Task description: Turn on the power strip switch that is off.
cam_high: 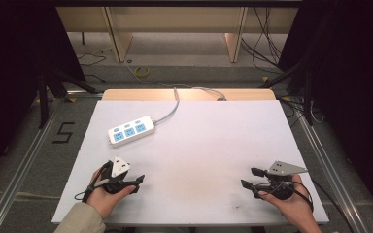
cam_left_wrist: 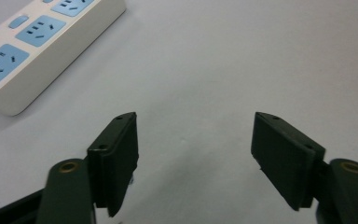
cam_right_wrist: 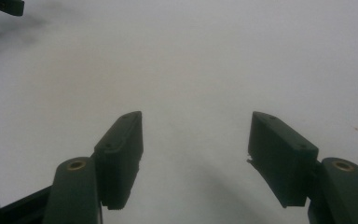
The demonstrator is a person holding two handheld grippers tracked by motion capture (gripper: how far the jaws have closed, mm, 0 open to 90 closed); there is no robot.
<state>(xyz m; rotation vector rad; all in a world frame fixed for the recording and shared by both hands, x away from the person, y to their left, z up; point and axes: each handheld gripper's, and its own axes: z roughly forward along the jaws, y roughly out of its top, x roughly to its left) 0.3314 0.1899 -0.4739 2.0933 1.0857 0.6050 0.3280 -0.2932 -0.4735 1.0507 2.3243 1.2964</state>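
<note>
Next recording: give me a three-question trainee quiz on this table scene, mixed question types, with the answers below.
1. True or false: the left gripper is shut on the power strip.
2. Which gripper is nearer the power strip? A) left B) right
3. Fill in: the power strip's socket faces are coloured ____.

Key:
1. False. Its jaws stand open with nothing between them; the strip lies apart on the table.
2. A. The strip lies on the far left part of the table.
3. Blue, on a white body.
</note>
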